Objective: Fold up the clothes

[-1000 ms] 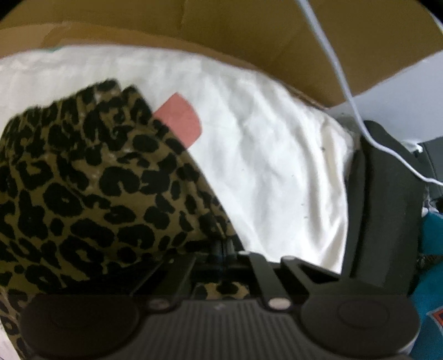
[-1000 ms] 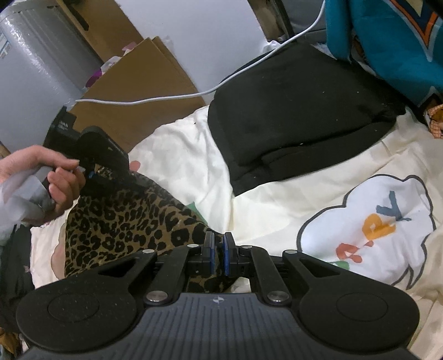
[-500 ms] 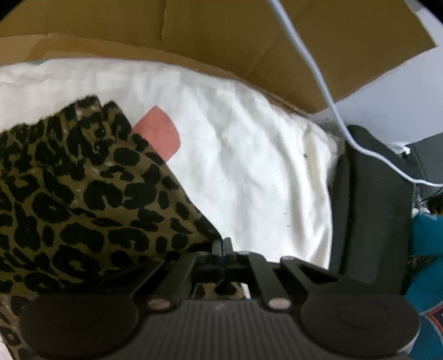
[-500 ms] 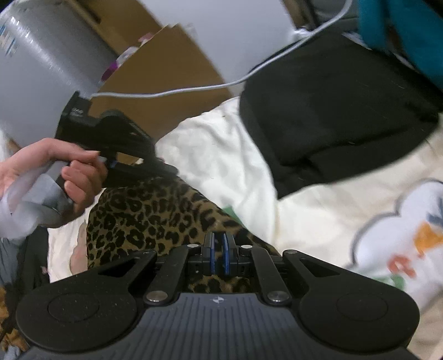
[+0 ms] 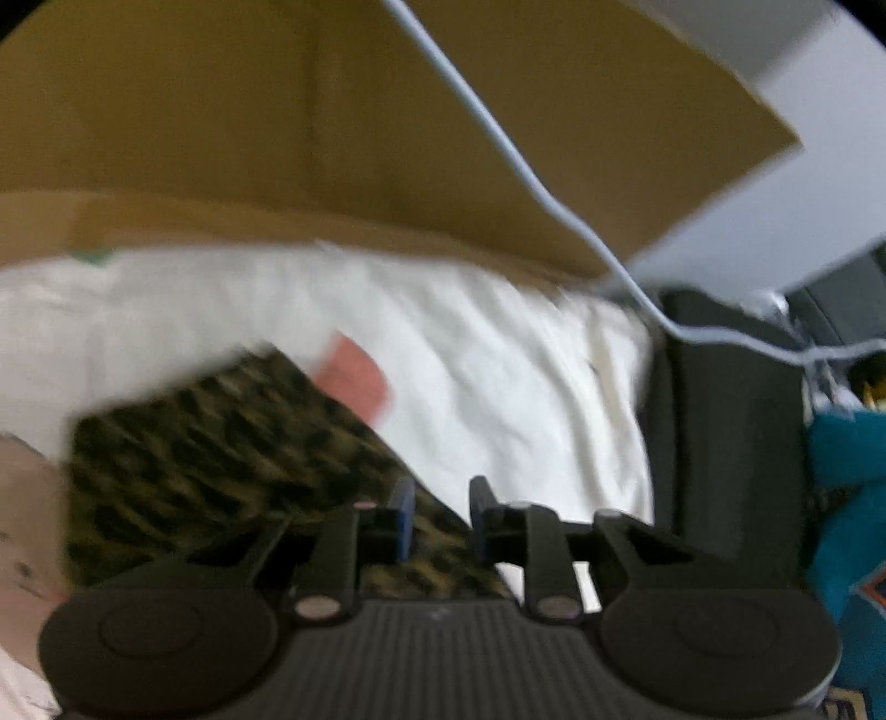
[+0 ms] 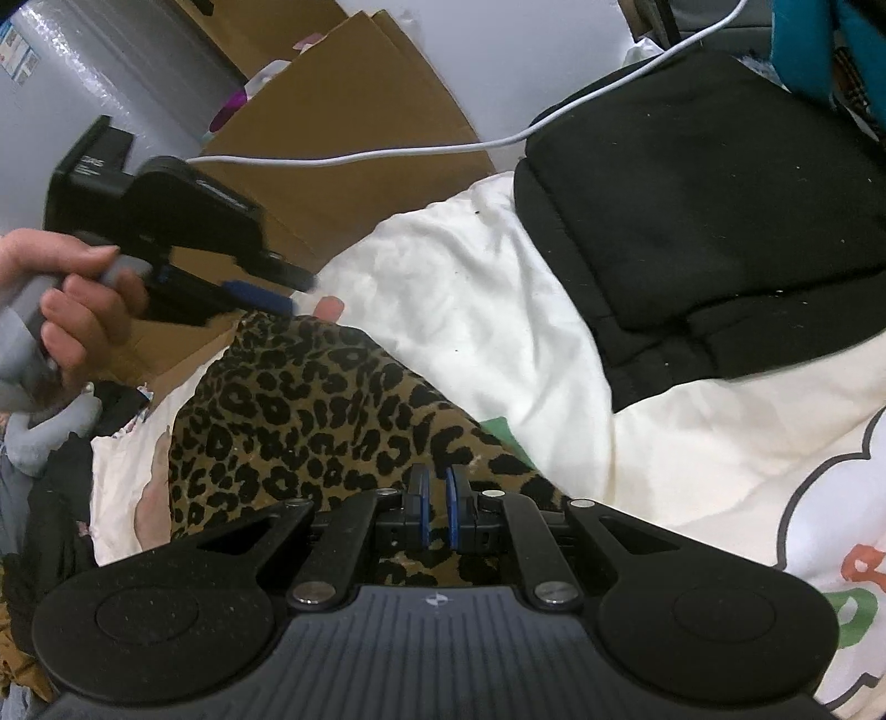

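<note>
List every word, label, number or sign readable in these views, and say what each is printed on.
Small white lettering on the black block atop the left gripper: too small to read.
Label on the silver bubble-wrap roll: too small to read.
Orange and green letters inside the cloud print on the cream bedsheet: cut off at the edge, no whole word.
Orange emblem on the teal garment: blurred, no text readable.

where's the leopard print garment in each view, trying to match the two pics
Left wrist: leopard print garment fills the lower left, blurred, running under the left gripper, whose jaws are opening.
Right wrist: it lies at centre-left, reaching the right gripper.
Shared landmark: the white cable crossing the cardboard.
</note>
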`<state>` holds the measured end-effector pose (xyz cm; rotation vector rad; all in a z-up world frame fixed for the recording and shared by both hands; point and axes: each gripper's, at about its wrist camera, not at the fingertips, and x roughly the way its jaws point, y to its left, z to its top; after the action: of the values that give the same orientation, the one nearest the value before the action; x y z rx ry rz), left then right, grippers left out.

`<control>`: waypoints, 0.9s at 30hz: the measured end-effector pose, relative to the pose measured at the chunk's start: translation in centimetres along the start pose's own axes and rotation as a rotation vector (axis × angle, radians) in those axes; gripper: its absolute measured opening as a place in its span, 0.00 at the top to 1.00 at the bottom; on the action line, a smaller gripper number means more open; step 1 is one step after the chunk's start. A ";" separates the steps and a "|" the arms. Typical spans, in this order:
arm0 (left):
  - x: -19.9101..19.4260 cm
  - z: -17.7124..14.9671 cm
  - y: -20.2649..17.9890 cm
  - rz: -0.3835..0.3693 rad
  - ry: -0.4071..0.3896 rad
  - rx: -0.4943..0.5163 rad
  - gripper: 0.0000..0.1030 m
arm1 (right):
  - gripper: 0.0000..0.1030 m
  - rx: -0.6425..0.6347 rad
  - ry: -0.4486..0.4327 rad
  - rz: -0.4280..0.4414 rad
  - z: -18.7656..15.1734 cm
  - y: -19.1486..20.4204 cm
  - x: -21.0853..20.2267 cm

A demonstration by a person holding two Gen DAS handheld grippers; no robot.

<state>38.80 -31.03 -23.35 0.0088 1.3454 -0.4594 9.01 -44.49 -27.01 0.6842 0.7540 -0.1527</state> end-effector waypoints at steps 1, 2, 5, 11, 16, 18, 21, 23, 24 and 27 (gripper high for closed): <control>-0.4 0.4 0.6 0.018 -0.010 -0.010 0.77 | 0.94 -0.001 0.001 0.000 0.0 0.0 0.1; -0.6 0.9 1.3 0.036 -0.015 -0.022 0.77 | 0.94 -0.001 0.002 0.000 0.0 0.1 0.2; -1.0 1.7 3.4 0.092 -0.025 -0.060 0.74 | 0.94 -0.003 0.010 -0.002 0.0 0.2 0.5; 0.8 2.2 6.4 0.099 -0.023 -0.172 0.54 | 0.94 -0.009 0.034 -0.016 -0.2 0.0 1.1; 2.4 1.9 7.2 0.098 -0.017 -0.218 0.46 | 0.94 -0.018 0.048 -0.029 -0.4 -0.3 1.1; 2.9 1.8 6.8 0.117 -0.013 -0.195 0.46 | 0.94 -0.019 0.052 -0.034 -0.4 -0.5 1.2; 3.5 2.0 6.7 0.128 -0.010 -0.196 0.48 | 0.94 -0.026 0.058 -0.040 -0.6 -0.6 1.2; 3.8 2.1 6.8 0.141 -0.012 -0.212 0.59 | 0.94 -0.029 0.062 -0.043 -0.7 -0.7 1.2; 3.9 2.1 6.9 0.145 -0.015 -0.219 0.62 | 0.94 -0.030 0.064 -0.044 -0.8 -0.7 1.2; 3.3 1.9 6.9 0.135 -0.033 -0.220 0.76 | 0.94 -0.032 0.066 -0.047 -1.0 -0.9 1.1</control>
<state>43.34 -26.34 -27.75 -0.0884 1.3473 -0.1957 8.92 -44.49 -28.73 0.6441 0.8341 -0.1615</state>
